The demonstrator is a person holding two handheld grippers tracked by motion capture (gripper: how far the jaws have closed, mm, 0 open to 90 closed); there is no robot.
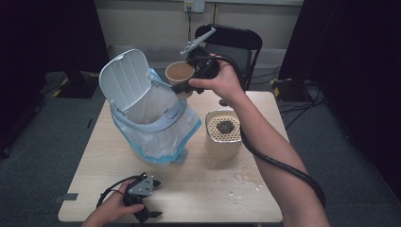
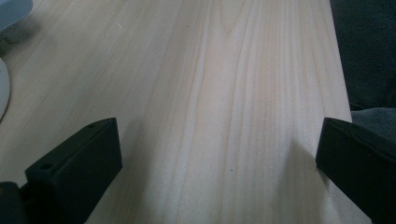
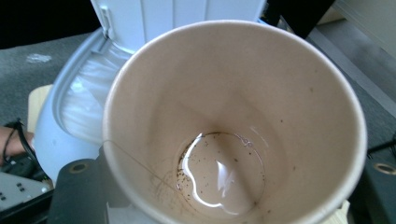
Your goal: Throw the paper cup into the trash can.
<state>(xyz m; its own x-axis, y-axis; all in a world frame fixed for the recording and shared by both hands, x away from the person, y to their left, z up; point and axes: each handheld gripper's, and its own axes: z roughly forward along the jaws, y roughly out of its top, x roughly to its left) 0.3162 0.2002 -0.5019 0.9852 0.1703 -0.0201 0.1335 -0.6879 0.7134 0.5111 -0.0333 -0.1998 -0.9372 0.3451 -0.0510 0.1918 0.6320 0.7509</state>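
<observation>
My right gripper (image 1: pixel 183 88) is shut on a brown paper cup (image 1: pixel 179 73), held in the air at the far side of the table beside the open white bin (image 1: pixel 150 118). In the right gripper view the cup (image 3: pixel 233 107) is tipped toward the camera. A thin film of liquid with dark specks (image 3: pixel 219 173) lies at its bottom, and the bin (image 3: pixel 70 126) is behind it. My left gripper (image 1: pixel 155 198) rests on the table (image 1: pixel 189 198) near the front left edge. Its jaws stand wide open over bare wood, as the left gripper view (image 2: pixel 219 158) shows.
The bin's lid (image 1: pixel 125 78) stands up and a pale blue liner hangs over its rim. Right of the bin is a beige container (image 1: pixel 222 146) with a perforated top holding dark dregs (image 1: pixel 224 126). Spilled water (image 1: pixel 241 182) lies in front of it. A black chair (image 1: pixel 236 42) stands behind the table.
</observation>
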